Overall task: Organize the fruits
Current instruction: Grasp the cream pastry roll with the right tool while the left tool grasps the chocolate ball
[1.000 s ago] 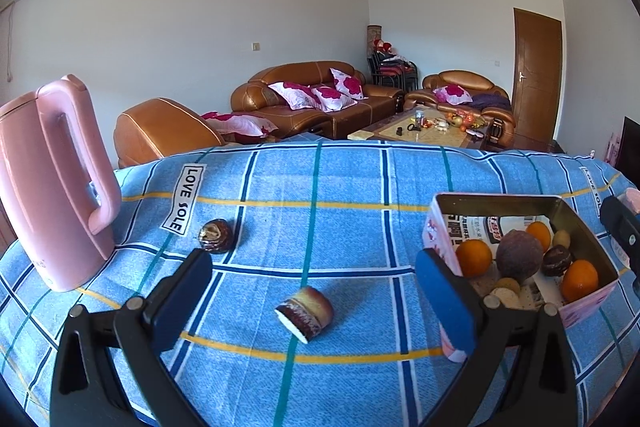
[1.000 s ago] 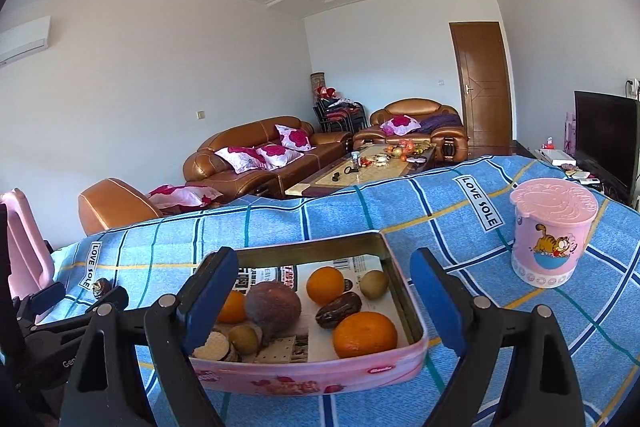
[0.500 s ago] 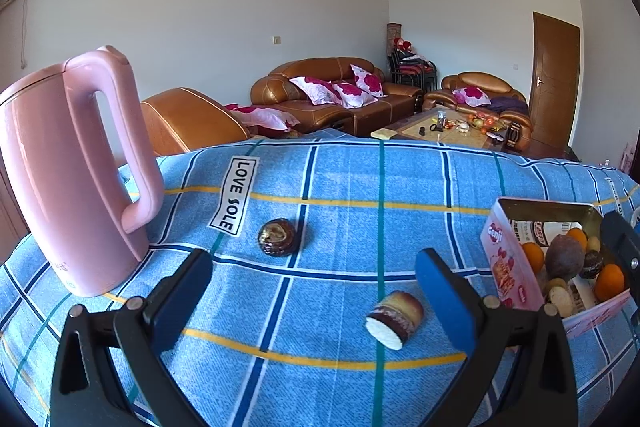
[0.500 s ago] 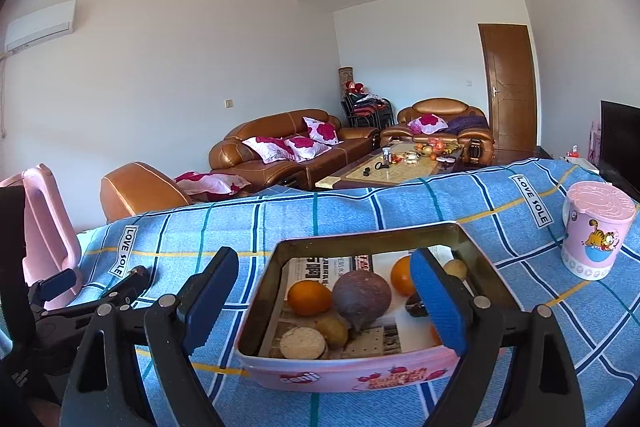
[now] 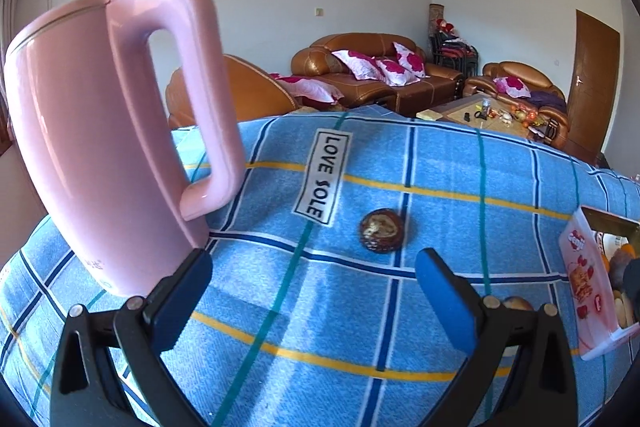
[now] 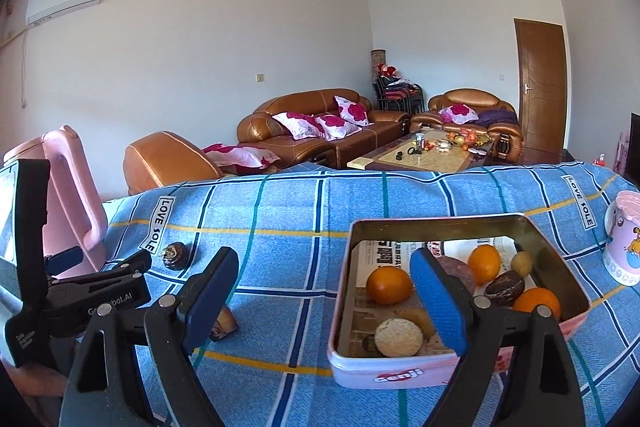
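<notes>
Fruits, left wrist view: a dark round fruit [image 5: 381, 230] lies alone on the blue checked cloth [image 5: 440, 163], ahead of the left gripper [image 5: 314, 289], whose blue-padded jaws stand spread with nothing between them. A pink kettle [image 5: 100, 131] stands upright at the left, close to the left jaw. Part of a brown cut fruit [image 5: 516, 303] shows behind the right jaw. At the right edge, the pink tin [image 5: 580, 279] holds more fruit, only partly in view.

Right wrist view: the pink tin [image 6: 404, 373] sits on the cloth [image 6: 280, 211] and holds three oranges [image 6: 389, 284], a large dull purple fruit [image 6: 460, 267], a small green fruit [image 6: 522, 261], a dark fruit [image 6: 505, 286] and a pale cut piece [image 6: 398, 337]. The right gripper [image 6: 326, 289] has its jaws spread wide and empty, the right jaw over the tin, the left jaw over the cloth. The cut fruit [image 6: 224, 323] lies beside that left jaw; the dark round fruit [image 6: 174, 255] lies farther left, near the kettle [image 6: 72, 195]. A pink cartoon cup [image 6: 624, 239] stands at the right.
</notes>
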{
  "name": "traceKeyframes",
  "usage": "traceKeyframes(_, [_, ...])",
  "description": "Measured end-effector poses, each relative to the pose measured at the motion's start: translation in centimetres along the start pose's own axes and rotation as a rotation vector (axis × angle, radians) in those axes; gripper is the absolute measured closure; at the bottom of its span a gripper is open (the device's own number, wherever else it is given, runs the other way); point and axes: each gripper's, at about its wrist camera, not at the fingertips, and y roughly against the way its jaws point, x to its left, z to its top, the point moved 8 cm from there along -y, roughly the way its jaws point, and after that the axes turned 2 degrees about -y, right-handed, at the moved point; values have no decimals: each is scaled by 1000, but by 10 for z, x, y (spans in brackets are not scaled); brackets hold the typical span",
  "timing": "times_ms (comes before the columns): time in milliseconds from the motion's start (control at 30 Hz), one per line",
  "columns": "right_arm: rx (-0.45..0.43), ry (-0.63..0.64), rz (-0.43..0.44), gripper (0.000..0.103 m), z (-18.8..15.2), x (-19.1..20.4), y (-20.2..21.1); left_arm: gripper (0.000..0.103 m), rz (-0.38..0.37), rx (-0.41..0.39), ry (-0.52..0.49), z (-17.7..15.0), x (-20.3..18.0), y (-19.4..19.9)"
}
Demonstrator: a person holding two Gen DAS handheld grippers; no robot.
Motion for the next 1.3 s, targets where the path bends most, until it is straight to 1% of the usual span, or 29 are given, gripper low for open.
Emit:
traceKeyframes(100, [35, 34, 32, 14, -4, 17, -7, 0, 39, 11, 43, 1, 19, -7])
traceKeyframes(200, [83, 79, 73, 14, -9, 37, -18, 0, 84, 10, 50, 1, 32, -11])
traceKeyframes(333, [171, 156, 127, 14, -20, 62, -34, 0, 87, 34, 63, -2, 36, -17])
traceKeyframes(433, [247, 210, 131, 15, -32, 75, -48, 0, 90, 38, 61, -1, 35, -17])
traceKeyframes(500, [299, 232, 134, 20, -39, 80, -57, 0, 92, 40, 53, -1, 33, -19])
traceKeyframes(600, [370, 241, 133, 32, -49, 81, -68, 0, 93, 40, 35, 1, 28, -22])
traceKeyframes(667, [414, 244, 140, 47, -55, 82, -75, 0, 93, 39, 24, 1, 27, -22])
traceKeyframes(733, [454, 248, 147, 51, -61, 83, -80, 0, 94, 41, 15, 1, 24, -24])
traceKeyframes(767, [466, 246, 155, 60, -63, 84, -80, 0, 94, 42, 10, 2, 23, -24])
traceKeyframes(800, [472, 241, 165, 64, -65, 85, -81, 0, 96, 43, 6, 2, 21, -25])
traceKeyframes(933, [457, 220, 172, 64, -62, 82, -77, 0, 92, 52, -15, 2, 16, -29])
traceKeyframes(1000, [422, 206, 170, 64, -56, 78, -71, 0, 86, 55, -26, 3, 11, -31])
traceKeyframes(1067, [359, 171, 170, 64, -45, 73, -62, 0, 82, 53, -34, 4, 7, -32])
traceKeyframes(1200, [204, 45, 180, 64, -20, 53, -46, 0, 54, 41, -49, 5, -1, -31])
traceKeyframes(1300, [132, 24, 143, 64, -8, 44, -42, 0, 15, 22, -74, 11, -13, -33])
